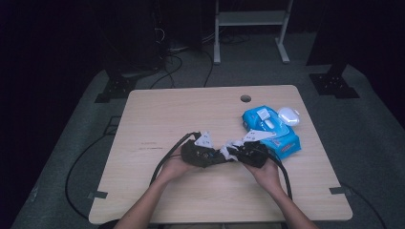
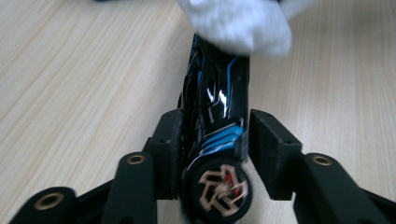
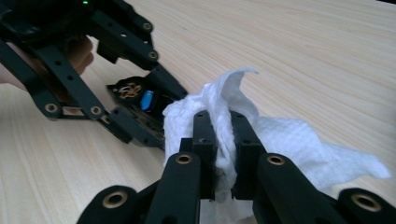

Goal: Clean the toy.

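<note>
Our right tool (image 3: 223,154) pinches a crumpled white paper wipe (image 3: 280,140); our left tool (image 2: 215,135) brackets a glossy black-and-blue toy car (image 2: 217,93), jaws slightly parted, above the pale wooden bench (image 1: 157,114). A blue wipes packet (image 1: 279,136) lies near. Grey floor and dark surroundings lie beyond.

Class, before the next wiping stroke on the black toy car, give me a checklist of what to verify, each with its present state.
1. Right gripper pinches the white wipe: ok.
2. Toy car sits between the left gripper jaws: ok.
3. Left pads press firmly on the car: cannot tell.
4. Wipe touches the car's far end: ok.
5. Wipe pack stands apart from the work: ok.
</note>
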Motion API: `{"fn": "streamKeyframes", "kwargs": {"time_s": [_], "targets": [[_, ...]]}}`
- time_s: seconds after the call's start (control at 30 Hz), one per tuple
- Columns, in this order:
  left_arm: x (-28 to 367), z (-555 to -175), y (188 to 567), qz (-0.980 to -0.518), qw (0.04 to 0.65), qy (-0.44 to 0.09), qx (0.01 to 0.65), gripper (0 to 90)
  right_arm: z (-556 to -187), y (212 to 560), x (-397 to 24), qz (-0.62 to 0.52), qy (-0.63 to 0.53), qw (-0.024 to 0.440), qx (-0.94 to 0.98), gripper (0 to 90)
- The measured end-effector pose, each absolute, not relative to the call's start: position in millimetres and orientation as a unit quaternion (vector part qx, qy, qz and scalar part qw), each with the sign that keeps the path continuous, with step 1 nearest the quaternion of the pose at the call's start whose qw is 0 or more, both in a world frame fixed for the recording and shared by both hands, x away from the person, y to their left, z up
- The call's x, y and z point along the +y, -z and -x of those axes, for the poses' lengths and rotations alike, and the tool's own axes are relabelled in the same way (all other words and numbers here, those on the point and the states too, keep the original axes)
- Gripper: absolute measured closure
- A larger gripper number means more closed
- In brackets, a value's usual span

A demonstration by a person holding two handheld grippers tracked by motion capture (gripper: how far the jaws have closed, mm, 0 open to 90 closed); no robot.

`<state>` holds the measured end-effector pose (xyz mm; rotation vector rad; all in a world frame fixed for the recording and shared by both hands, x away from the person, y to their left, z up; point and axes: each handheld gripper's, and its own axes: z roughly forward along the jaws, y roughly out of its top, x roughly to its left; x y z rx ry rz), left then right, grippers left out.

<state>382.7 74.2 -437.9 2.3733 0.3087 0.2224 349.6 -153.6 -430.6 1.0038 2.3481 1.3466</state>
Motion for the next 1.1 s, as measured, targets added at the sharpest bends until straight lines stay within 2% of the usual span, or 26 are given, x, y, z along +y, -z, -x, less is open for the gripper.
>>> {"fn": "streamKeyframes", "kwargs": {"time_s": [0.07,0.17,0.27,0.3,0.33,0.47,0.67,0.83,0.93,1.03,1.1], "targets": [[75,-384,438,-0.92,0.363,-0.081,0.125,52.8,-349,431,-151,-0.343,-0.469,0.122,0.805,82.5],[73,-384,438,-0.921,0.358,-0.085,0.131,44.8,-350,432,-149,-0.341,-0.475,0.111,0.804,82.6],[69,-383,441,-0.924,0.346,-0.096,0.13,45.0,-350,433,-144,-0.334,-0.482,0.1,0.804,82.7],[69,-382,441,-0.926,0.337,-0.113,0.128,49.4,-349,433,-143,-0.331,-0.48,0.101,0.806,82.6],[70,-382,440,-0.927,0.337,-0.11,0.121,55.1,-349,432,-142,-0.328,-0.478,0.105,0.808,82.6],[76,-382,439,-0.928,0.338,-0.088,0.127,57.6,-349,430,-146,-0.329,-0.467,0.121,0.812,82.6],[86,-379,438,-0.93,0.334,-0.085,0.126,58.4,-350,429,-158,-0.344,-0.46,0.135,0.807,82.6],[86,-378,436,-0.931,0.332,-0.087,0.123,57.5,-348,430,-148,-0.334,-0.459,0.136,0.812,82.6],[78,-379,436,-0.929,0.337,-0.081,0.126,46.0,-348,430,-141,-0.328,-0.458,0.132,0.815,82.6],[71,-379,437,-0.934,0.325,-0.087,0.123,46.1,-348,430,-137,-0.323,-0.466,0.118,0.815,82.6],[70,-380,438,-0.933,0.324,-0.094,0.126,49.8,-347,431,-135,-0.317,-0.473,0.108,0.815,82.5]]}}
